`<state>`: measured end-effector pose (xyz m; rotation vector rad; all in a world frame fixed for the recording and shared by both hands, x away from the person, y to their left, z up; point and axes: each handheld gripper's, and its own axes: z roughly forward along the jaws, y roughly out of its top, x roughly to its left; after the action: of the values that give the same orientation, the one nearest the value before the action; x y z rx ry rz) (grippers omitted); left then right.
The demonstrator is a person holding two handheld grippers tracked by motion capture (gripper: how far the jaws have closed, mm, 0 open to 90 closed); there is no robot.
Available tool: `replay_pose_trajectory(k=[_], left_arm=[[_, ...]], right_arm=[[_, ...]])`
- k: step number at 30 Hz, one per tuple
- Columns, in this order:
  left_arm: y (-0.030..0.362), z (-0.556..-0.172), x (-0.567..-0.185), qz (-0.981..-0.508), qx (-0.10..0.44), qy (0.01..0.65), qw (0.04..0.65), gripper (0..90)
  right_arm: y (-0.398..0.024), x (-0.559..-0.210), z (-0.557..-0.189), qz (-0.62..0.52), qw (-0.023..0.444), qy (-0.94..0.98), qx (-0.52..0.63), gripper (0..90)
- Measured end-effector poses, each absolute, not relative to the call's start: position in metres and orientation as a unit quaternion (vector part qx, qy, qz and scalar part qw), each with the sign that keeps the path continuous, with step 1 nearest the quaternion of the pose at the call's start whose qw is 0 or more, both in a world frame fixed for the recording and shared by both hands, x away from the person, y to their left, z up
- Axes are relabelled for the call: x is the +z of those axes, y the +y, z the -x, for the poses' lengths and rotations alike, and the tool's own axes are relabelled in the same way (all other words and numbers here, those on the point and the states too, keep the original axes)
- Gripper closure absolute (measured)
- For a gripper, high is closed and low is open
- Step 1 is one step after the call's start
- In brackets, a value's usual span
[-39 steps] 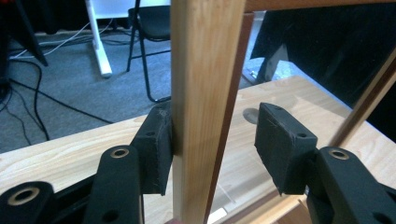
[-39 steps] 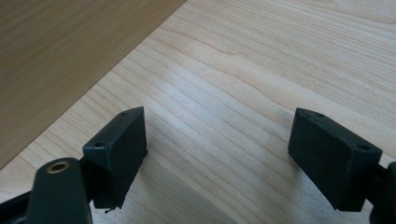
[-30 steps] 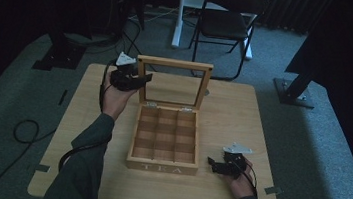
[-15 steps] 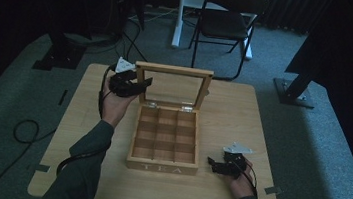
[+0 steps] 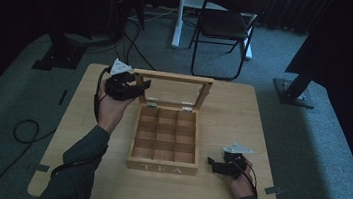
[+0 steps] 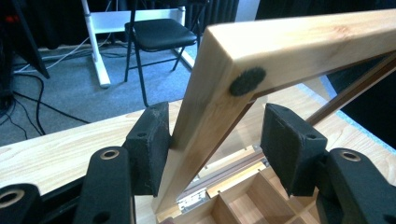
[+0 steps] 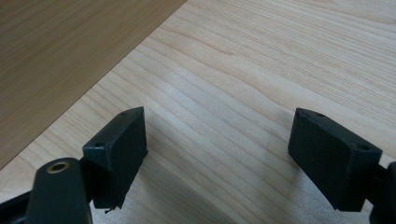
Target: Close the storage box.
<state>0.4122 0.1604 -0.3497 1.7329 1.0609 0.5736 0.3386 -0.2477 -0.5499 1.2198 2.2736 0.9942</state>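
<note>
A wooden tea box (image 5: 164,141) with several empty compartments stands open in the middle of the table. Its glass-paned lid (image 5: 174,76) stands raised at the back. My left gripper (image 5: 141,86) is at the lid's left corner. In the left gripper view the jaws (image 6: 217,144) straddle the lid's wooden frame (image 6: 289,42). They have just been opening: one pad (image 6: 149,144) rests on the wood, the other stands clear of it. My right gripper (image 5: 211,163) lies low on the table right of the box, jaws (image 7: 219,149) open over bare wood.
The light wooden table (image 5: 243,112) has free room on both sides of the box. Behind it on the grey carpet stand a black folding chair (image 5: 226,24) and a white stand (image 5: 181,14). Cables (image 5: 25,132) lie on the floor at left.
The left hand moved away from me with the lid, which swung further back. Its jaws have parted from the frame. The right hand kept still.
</note>
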Motion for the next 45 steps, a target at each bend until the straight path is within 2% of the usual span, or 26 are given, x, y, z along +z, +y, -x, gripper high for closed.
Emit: replay_pose_trajectory(k=[14,26,45], left_arm=[[0.164,-0.392,-0.349,-0.718,0.229,0.428,0.498,42.2],[0.161,-0.372,-0.354,-0.729,0.248,0.412,0.488,39.9],[0.160,-0.350,-0.368,-0.729,0.241,0.423,0.481,37.1]], right_arm=[[-0.248,-0.550,-0.339,-0.434,0.187,0.808,0.353,19.0],[-0.247,-0.550,-0.338,-0.436,0.187,0.807,0.353,19.0],[-0.248,-0.550,-0.338,-0.435,0.187,0.807,0.353,19.0]])
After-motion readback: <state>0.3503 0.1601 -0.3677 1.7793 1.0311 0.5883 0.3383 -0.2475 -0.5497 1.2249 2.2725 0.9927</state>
